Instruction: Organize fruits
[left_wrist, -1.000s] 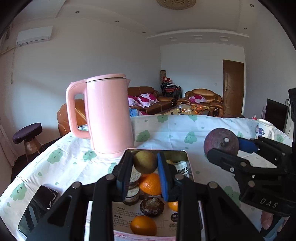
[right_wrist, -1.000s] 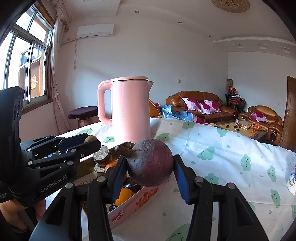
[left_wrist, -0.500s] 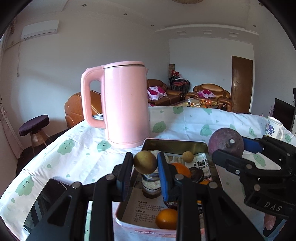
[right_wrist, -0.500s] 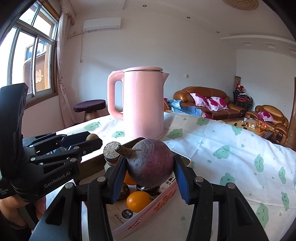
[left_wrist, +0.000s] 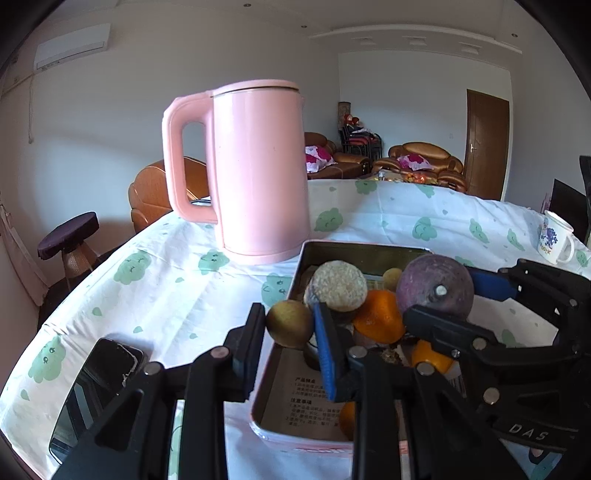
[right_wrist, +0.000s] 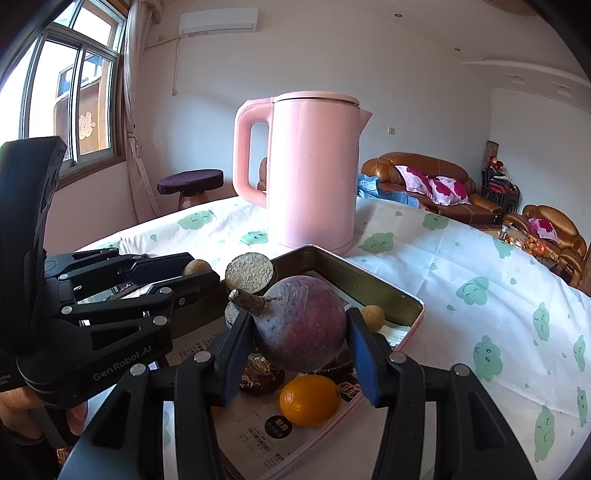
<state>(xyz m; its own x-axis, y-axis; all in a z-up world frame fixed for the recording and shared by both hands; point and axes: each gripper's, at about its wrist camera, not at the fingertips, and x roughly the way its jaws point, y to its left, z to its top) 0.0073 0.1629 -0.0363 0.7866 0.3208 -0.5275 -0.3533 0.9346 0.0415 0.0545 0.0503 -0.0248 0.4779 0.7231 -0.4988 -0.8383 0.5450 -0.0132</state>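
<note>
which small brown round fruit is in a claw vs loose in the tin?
The brown fruit clamped in the left claw is held; the smaller one lies loose in the tin.

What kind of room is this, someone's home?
Most likely a home living room: brown sofas with pillows, a wall air conditioner, and a pink kettle on a cloth-covered table.
</note>
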